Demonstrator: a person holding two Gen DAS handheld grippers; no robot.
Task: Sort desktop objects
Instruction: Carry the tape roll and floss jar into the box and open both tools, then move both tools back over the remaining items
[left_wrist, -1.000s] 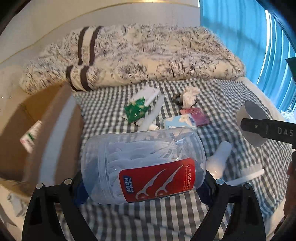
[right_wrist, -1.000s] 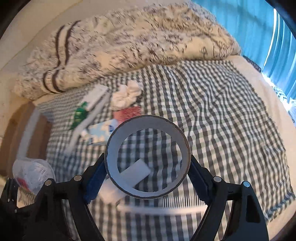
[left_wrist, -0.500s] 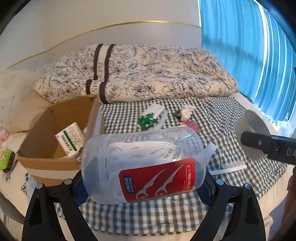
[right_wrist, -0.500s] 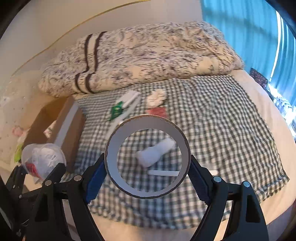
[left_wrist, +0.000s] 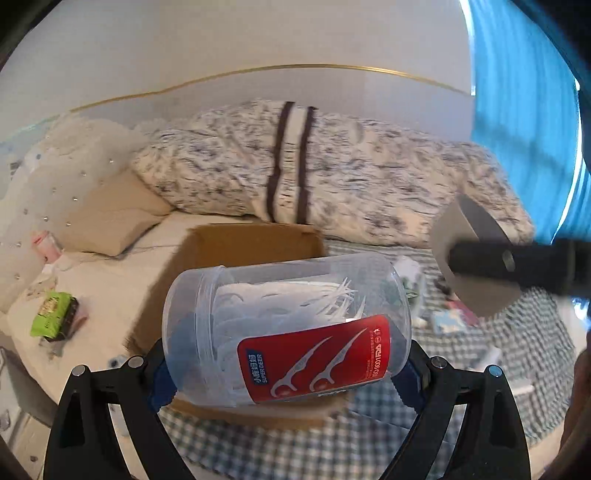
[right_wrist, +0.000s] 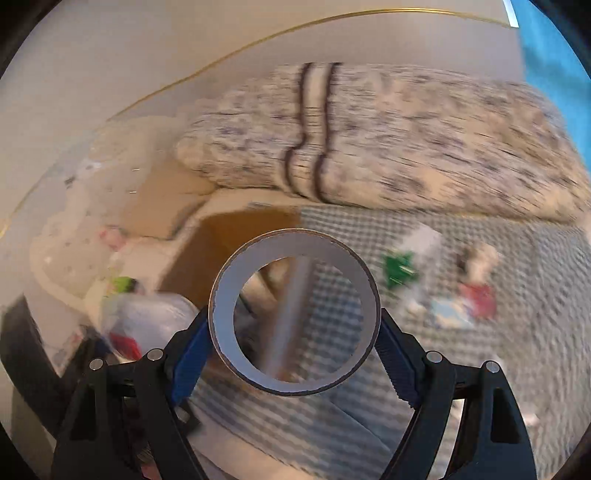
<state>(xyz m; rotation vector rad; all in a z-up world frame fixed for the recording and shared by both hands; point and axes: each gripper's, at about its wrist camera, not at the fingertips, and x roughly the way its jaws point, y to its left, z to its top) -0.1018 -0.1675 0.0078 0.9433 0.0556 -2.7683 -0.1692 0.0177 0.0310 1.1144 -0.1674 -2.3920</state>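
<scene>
Clear plastic floss-pick jar (left_wrist: 286, 332) clamped sideways in left tool (left_wrist: 288, 373), held before cardboard box (left_wrist: 251, 243) on bed | right wrist: grey tape ring (right_wrist: 294, 311) gripped in right tool (right_wrist: 293, 354), checked cloth (right_wrist: 480, 369) beyond, blurred

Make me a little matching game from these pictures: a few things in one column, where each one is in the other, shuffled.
Things:
1. floss pick jar
2. tape roll
3. green packet
4. cardboard box

Places:
a. lying on the cream sheet
b. clamped in the left tool
c. standing behind the jar
d. clamped in the right tool

Pairs: 1-b, 2-d, 3-a, 4-c
</scene>
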